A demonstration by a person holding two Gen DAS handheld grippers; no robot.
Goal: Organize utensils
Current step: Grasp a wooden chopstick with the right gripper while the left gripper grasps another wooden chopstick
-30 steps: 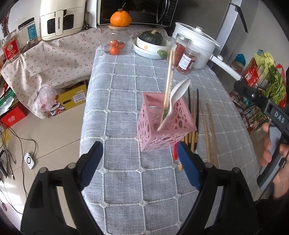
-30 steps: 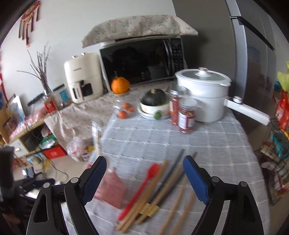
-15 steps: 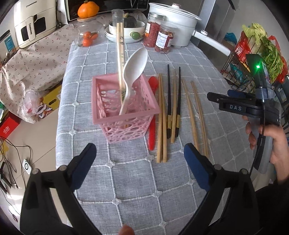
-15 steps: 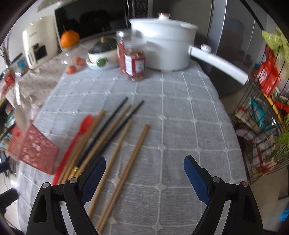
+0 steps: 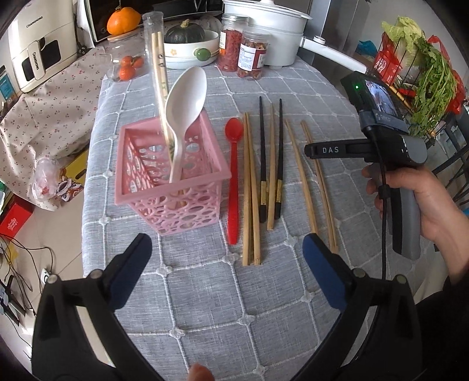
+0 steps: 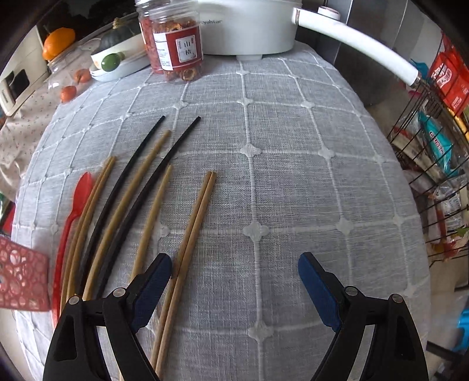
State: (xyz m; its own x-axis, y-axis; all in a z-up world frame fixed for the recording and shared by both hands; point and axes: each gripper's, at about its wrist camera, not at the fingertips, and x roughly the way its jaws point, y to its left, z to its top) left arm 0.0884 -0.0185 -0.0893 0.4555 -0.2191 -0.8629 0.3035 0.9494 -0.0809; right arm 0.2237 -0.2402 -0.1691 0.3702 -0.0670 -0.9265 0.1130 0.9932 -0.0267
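Left wrist view: perforated pink plastic basket, smooth white spoon upright inside.

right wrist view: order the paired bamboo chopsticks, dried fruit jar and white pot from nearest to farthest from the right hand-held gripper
1. Paired bamboo chopsticks, beside its left finger.
2. Dried fruit jar, far end, left of centre.
3. White pot, just behind the jar, at the cloth's back edge.

Soft daylight, sharp, perhaps edge-warped
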